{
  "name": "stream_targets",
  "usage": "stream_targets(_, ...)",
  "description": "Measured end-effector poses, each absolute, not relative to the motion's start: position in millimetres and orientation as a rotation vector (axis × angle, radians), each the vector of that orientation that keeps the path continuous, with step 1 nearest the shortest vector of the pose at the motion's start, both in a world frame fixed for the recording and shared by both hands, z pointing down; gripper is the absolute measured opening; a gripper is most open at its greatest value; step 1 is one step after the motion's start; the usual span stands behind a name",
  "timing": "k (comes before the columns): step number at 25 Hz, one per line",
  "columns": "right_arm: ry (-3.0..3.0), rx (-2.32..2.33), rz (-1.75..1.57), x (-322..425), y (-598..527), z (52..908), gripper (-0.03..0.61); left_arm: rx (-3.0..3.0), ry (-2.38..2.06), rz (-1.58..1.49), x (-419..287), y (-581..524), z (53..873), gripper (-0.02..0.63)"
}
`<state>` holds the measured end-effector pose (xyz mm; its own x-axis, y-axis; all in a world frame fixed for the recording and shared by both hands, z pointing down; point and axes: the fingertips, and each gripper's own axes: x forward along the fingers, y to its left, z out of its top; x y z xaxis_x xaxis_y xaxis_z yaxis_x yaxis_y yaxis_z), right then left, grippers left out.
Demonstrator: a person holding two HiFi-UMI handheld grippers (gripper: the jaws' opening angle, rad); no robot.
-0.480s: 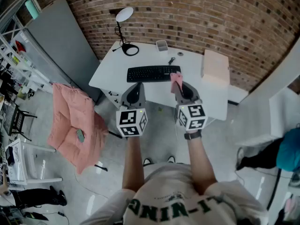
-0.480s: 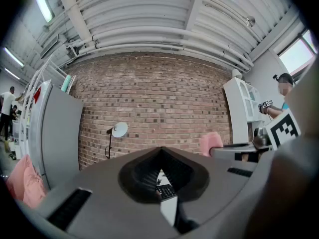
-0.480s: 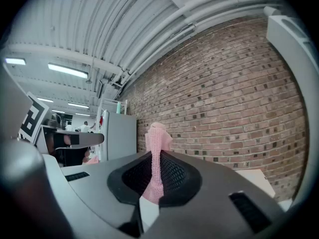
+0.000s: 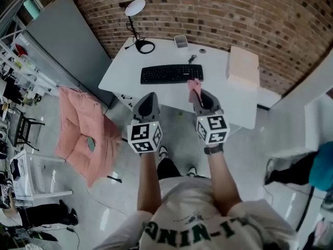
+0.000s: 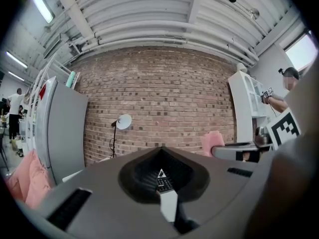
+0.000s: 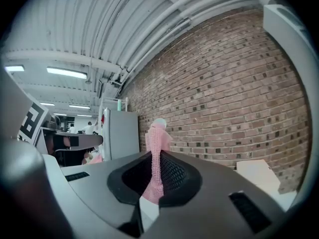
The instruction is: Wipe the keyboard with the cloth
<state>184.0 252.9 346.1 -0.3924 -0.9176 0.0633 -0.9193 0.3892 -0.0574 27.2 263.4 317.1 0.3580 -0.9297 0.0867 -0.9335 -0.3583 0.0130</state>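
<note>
Right gripper (image 4: 199, 96) fingers still clamp the cloth (image 4: 193, 86), short of the keyboard (image 4: 170, 73). Left gripper (image 4: 149, 97) fingers together, empty. Poses barely changed

Person's leg (image 4: 167, 166) now stepped forward beneath arms, feet shifted. Surface (image 4: 120, 73), keyboard (image 4: 171, 73), lamp (image 4: 135, 7) all sit slightly higher in head view than before.

White table (image 4: 123, 73) — on it a black keyboard (image 4: 170, 73), a desk lamp (image 4: 136, 8), a pale box (image 4: 243, 66) and a small tray (image 4: 180, 40).
</note>
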Motion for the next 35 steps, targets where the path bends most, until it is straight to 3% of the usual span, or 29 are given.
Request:
stream_targets(18, -2.537, 1.761, 0.109, 102, 42, 342, 0.020, 2.642, -1.611, 0.016, -37, 34, 308, 0.001)
stream_targets(35, -2.469, 1.632, 0.165, 27, -85, 417, 0.020, 2.558, -1.548, 0.116, -110, -86, 390, 0.001)
